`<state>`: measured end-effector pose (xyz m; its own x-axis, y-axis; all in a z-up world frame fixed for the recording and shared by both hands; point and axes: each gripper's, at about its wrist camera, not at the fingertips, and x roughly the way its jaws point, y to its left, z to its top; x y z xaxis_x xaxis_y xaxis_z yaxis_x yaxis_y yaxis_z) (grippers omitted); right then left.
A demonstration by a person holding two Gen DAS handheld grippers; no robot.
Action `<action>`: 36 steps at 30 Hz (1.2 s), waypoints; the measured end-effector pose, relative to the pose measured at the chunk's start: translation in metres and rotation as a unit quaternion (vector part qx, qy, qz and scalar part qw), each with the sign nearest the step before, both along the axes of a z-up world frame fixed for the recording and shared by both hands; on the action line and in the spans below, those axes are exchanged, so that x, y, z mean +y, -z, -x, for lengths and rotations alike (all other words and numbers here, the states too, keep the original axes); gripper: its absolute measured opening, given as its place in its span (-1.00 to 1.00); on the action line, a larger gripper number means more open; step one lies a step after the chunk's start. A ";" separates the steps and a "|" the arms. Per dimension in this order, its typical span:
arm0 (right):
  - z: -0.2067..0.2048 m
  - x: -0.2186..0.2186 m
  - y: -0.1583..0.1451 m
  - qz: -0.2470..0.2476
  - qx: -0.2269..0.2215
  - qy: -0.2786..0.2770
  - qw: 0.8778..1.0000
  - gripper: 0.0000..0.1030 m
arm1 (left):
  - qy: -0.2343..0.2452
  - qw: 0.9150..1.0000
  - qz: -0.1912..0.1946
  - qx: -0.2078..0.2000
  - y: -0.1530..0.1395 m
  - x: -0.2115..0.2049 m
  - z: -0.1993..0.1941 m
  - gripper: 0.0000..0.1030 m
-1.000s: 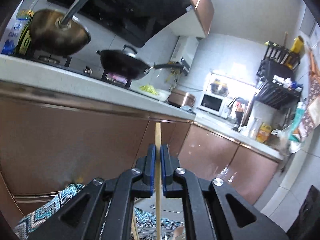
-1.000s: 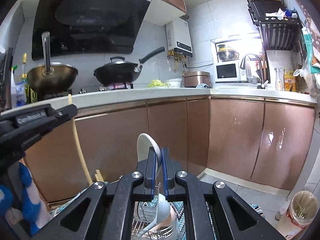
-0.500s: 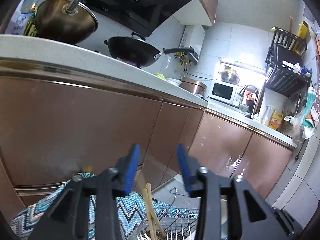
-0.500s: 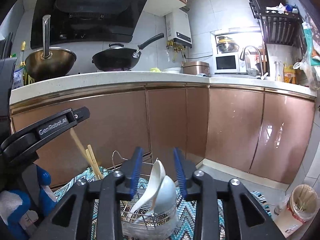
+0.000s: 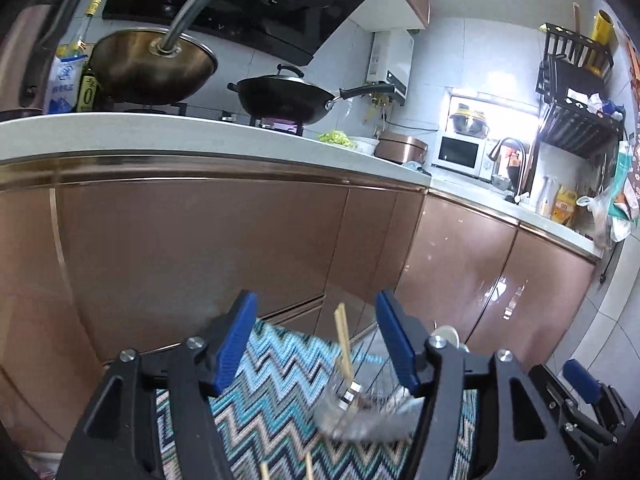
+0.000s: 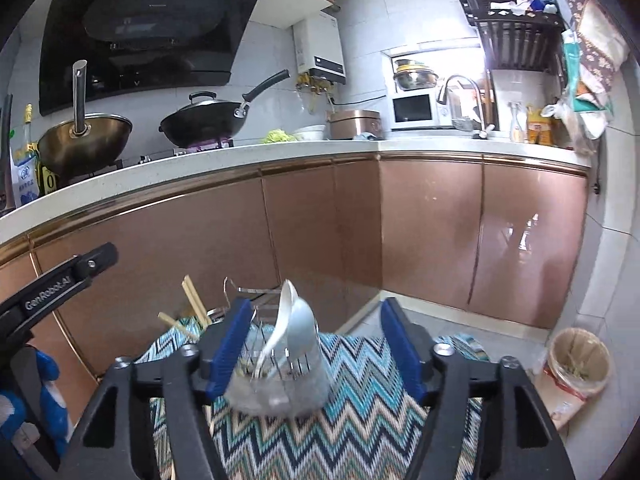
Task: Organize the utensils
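The left gripper (image 5: 316, 340) points slightly downward over a zigzag-patterned cloth (image 5: 276, 392). Its jaws have just been opening and now stand well apart, with nothing pressed between the blue pads. Seen through the gap, a pair of wooden chopsticks (image 5: 343, 342) stands tilted in a wire utensil rack (image 5: 360, 416), which is blurred. The chopsticks lie beyond the jaws, nearer the right-hand pad than the left-hand one, and touch neither. A white spoon (image 5: 446, 336) peeps out just behind the right-hand finger.

The right gripper (image 6: 316, 344) also hangs above the cloth (image 6: 360, 420). Its jaws have likewise just been opening and are apart, gripping nothing. Between them, and further away, two white spoons (image 6: 296, 320) lean together in the wire rack (image 6: 276, 384), bowls uppermost, closer to the left-hand pad; they are clear of both pads. The chopsticks (image 6: 194, 300) stick up from the rack's left side, outside the jaws. The left gripper (image 6: 60, 284) reaches in from the left edge of this view, held by a blue-gloved hand (image 6: 48, 384).

Behind everything runs a row of copper-coloured cabinet doors (image 6: 432, 224) under a pale worktop (image 6: 240, 160) carrying two woks.
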<state>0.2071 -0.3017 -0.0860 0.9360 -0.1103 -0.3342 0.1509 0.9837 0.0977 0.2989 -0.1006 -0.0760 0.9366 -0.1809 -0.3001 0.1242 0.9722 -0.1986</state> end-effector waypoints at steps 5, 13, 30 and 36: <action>0.034 0.010 -0.005 0.008 0.013 0.013 1.000 0.51 | -0.004 1.000 0.005 0.014 -0.006 0.019 0.036 0.20; 0.080 0.019 -0.018 0.015 0.005 0.032 0.999 0.55 | -0.021 0.999 0.014 0.028 -0.015 0.051 0.082 0.21; 0.159 0.040 -0.052 0.055 -0.052 0.079 0.994 0.99 | -0.041 0.999 0.001 0.015 -0.027 0.080 0.155 0.41; 0.180 0.047 -0.061 0.063 -0.065 0.086 0.992 1.00 | -0.042 0.999 -0.003 0.005 -0.033 0.090 0.175 0.44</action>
